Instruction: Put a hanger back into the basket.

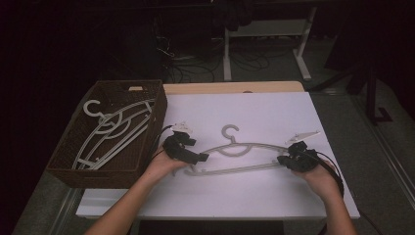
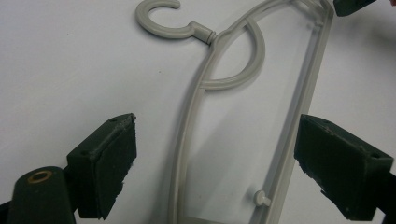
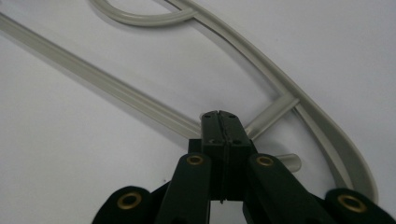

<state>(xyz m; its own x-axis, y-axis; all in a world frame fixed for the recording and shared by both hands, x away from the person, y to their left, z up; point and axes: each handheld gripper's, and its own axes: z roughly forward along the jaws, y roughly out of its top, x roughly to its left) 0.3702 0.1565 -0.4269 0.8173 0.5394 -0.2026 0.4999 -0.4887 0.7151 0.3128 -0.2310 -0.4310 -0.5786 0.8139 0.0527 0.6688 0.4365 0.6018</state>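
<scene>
A grey plastic hanger (image 1: 235, 147) lies flat on the white table top (image 1: 254, 196), hook pointing away from me. My left gripper (image 1: 195, 149) hovers over the hanger's left end with its jaws wide open; in the left gripper view the hanger (image 2: 229, 83) runs between the two pads, and my left gripper (image 2: 219, 158) holds nothing. My right gripper (image 1: 283, 160) is at the hanger's right end. In the right gripper view its jaws are pressed together, my right gripper (image 3: 219, 119) lying over the hanger's lower bar (image 3: 93, 74), which passes beneath the tips crosswise.
A dark wicker basket (image 1: 93, 176) stands at the table's left edge with several grey hangers (image 1: 112, 132) lying in it. A wooden strip (image 1: 230, 87) borders the far edge. Table legs and cables sit on the dark floor beyond.
</scene>
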